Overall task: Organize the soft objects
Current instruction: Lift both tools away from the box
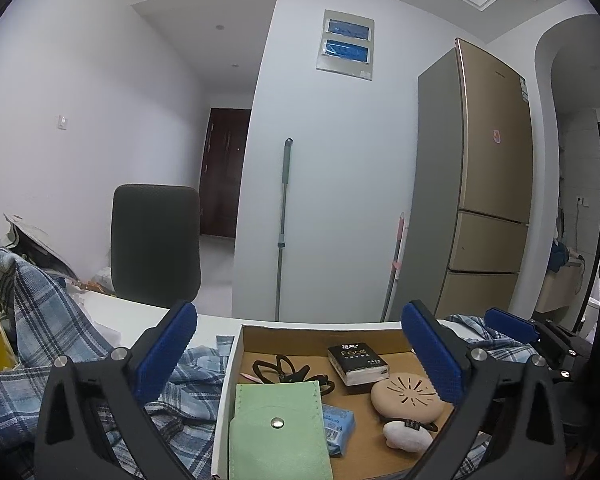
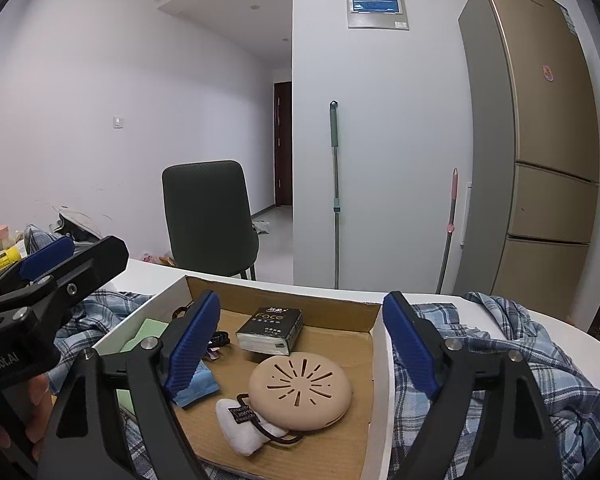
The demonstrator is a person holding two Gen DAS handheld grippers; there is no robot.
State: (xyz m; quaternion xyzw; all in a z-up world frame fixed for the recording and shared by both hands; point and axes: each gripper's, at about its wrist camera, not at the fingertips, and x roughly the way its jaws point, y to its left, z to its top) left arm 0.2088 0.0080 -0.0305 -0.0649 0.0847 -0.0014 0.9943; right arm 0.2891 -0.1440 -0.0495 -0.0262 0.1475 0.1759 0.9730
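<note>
both fingers [image 1: 168,352] wide apart, empty, above box [image 2: 284,292]

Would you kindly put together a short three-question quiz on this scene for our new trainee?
1. True or false: the left gripper is shut on the green pouch.
2. Which thing in the cardboard box lies against the round tan case? A) the white plush charm B) a red mug C) a banana
3. Fill in: the box rests on a blue plaid ____.

Key
1. False: its jaws stand open, and nothing is between the pads.
2. A: the charm touches the case's near edge. The black tissue pack lies behind the case.
3. Shirt.
</note>
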